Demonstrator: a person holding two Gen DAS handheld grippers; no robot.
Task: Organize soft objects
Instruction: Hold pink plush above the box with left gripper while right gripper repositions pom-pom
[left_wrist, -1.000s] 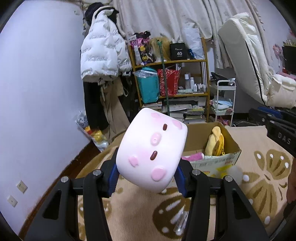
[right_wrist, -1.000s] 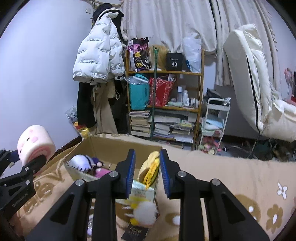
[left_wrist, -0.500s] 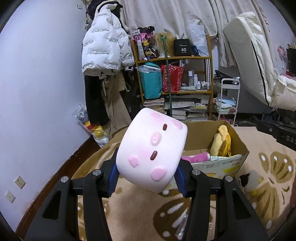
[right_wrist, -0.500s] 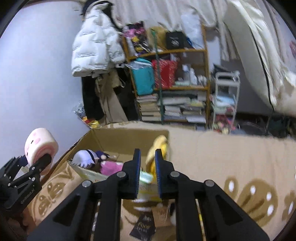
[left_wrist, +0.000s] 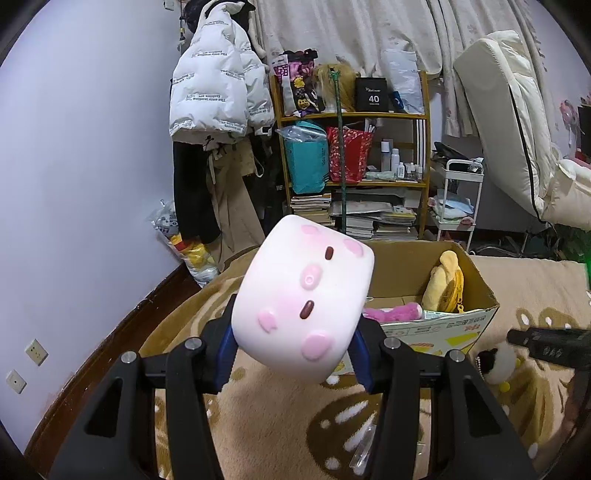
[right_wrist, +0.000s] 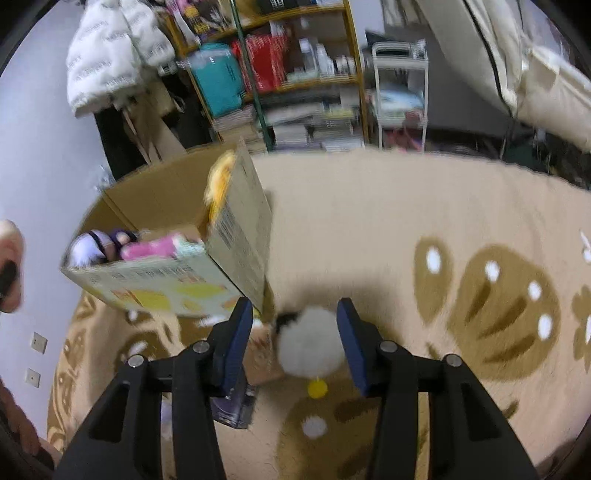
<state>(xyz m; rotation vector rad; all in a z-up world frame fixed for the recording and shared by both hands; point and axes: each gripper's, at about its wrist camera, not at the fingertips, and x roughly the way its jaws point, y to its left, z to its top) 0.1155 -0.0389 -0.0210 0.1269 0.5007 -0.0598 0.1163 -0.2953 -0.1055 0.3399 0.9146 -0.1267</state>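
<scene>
I see the cardboard box (left_wrist: 436, 325) on the rug (left_wrist: 280, 417), plush toys (left_wrist: 445, 284) inside it, the bookshelf (left_wrist: 354, 162) behind, the fluffy keychain (right_wrist: 310, 347) before its corner.

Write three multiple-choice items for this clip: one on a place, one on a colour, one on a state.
1. Where is the fluffy white toy?
A. in the box
B. on the rug, between the right tool's fingers
C. on the shelf

2. What colour is the squishy block in the left tool?
A. pale pink
B. green
C. black

3. How is the right tool?
A. shut on the toy
B. open
C. out of view

Key: 1 B, it lies on the rug beside the cardboard box; 2 A, pink face marks show; 3 B, gaps flank the toy.
</scene>
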